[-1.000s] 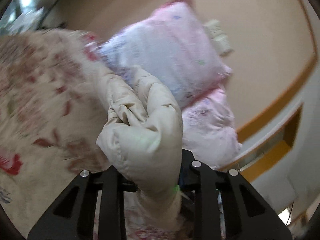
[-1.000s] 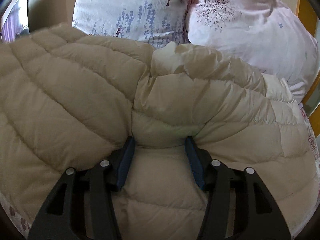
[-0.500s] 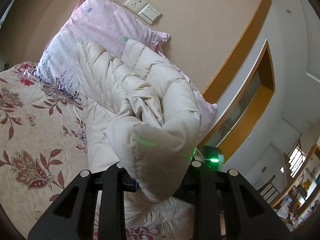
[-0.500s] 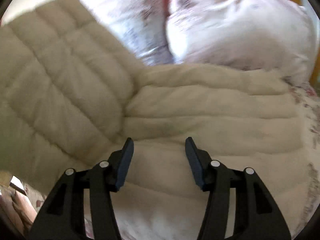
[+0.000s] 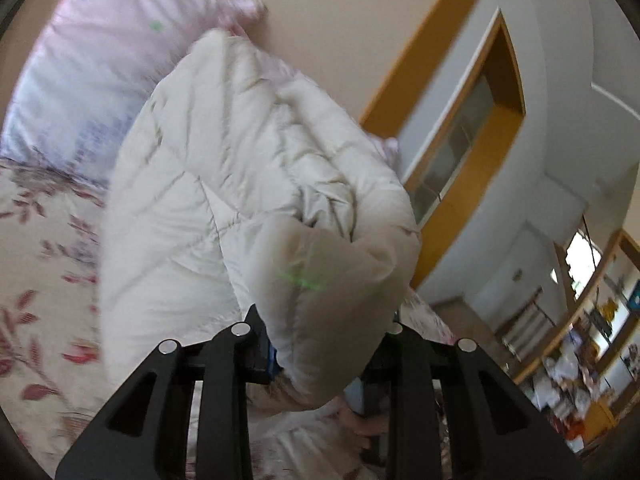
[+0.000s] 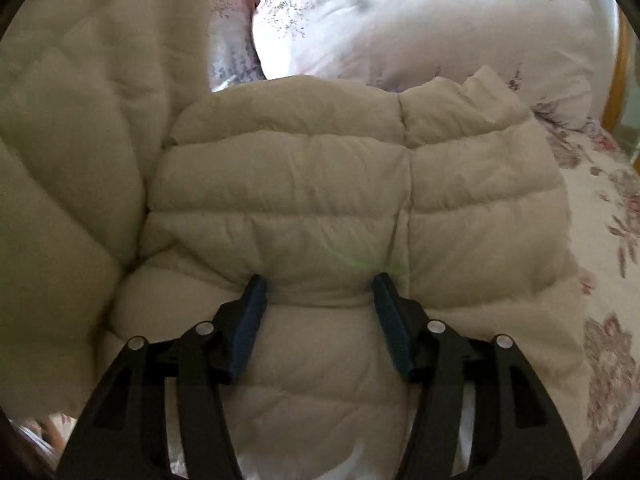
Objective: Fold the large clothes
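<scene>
A cream quilted down jacket (image 5: 248, 184) lies on the bed. My left gripper (image 5: 326, 340) is shut on a thick bunch of the jacket and holds it raised above the bed. In the right wrist view the jacket (image 6: 304, 184) fills most of the frame. My right gripper (image 6: 320, 292) has its blue pads (image 6: 250, 316) pressed on a fold of the jacket, with padding bulging between them. A folded panel of the jacket lies flat ahead of it, and a larger part rises at the left.
Two pink-white floral pillows (image 6: 420, 16) lean at the head of the bed; one shows in the left view (image 5: 92, 52). A floral bedsheet (image 5: 36, 280) covers the bed and shows at the right (image 6: 608, 240). A beige wall and orange-framed window (image 5: 468, 120) stand beyond.
My left gripper has lifted and swung right with its bunch of jacket. My right gripper has moved with its fold toward the pillows, and the jacket panel ahead now lies flatter.
</scene>
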### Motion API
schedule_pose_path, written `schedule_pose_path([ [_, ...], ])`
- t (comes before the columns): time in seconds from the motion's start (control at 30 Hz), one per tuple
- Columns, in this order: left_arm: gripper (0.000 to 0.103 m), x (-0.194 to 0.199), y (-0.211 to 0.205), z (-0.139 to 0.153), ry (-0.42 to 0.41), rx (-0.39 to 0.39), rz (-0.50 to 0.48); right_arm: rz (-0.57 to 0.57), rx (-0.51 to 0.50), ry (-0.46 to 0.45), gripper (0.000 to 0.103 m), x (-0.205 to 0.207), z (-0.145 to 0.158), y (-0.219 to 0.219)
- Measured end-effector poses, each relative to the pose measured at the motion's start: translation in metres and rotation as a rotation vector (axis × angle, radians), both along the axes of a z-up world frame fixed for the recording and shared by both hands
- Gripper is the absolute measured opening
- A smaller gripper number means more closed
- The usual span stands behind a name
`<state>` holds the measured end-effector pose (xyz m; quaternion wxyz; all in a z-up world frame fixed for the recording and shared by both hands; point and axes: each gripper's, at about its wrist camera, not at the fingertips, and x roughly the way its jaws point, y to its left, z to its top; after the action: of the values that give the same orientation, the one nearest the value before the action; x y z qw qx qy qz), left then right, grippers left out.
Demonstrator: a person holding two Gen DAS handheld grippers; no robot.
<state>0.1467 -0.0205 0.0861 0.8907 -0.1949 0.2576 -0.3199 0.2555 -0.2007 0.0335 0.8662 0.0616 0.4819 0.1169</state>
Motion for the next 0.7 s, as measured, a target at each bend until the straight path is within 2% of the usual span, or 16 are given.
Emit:
schedule_pose_path([
  [0.1,0.027,0.006,-0.026,-0.012,0.039,0.061,-0.036,0.001,0.053,-0.023,0.057,-0.010,0.008,-0.019],
  [0.17,0.027,0.008,-0.036,-0.019,0.056,0.078,-0.054,-0.025,0.035,-0.086,0.057,-0.030,0.022,-0.041],
  [0.27,0.027,0.009,-0.049,-0.024,0.077,0.110,-0.073,-0.113,0.022,-0.143,0.062,-0.057,0.034,-0.083],
  [0.37,0.027,0.006,-0.072,-0.030,0.082,0.210,-0.094,-0.239,0.040,-0.143,0.062,-0.073,0.036,-0.130],
  [0.47,0.030,0.003,-0.093,-0.039,0.067,0.317,-0.127,-0.306,0.119,-0.133,0.062,-0.072,0.039,-0.163],
  [0.53,0.033,0.000,-0.112,-0.048,0.058,0.411,-0.156,-0.312,0.222,-0.139,0.063,-0.068,0.047,-0.179],
  [0.63,0.037,0.000,-0.127,-0.059,0.048,0.502,-0.178,-0.267,0.350,-0.159,0.066,-0.059,0.058,-0.183],
  [0.7,0.040,0.000,-0.135,-0.064,0.048,0.547,-0.181,-0.211,0.396,-0.163,0.067,-0.048,0.064,-0.177],
])
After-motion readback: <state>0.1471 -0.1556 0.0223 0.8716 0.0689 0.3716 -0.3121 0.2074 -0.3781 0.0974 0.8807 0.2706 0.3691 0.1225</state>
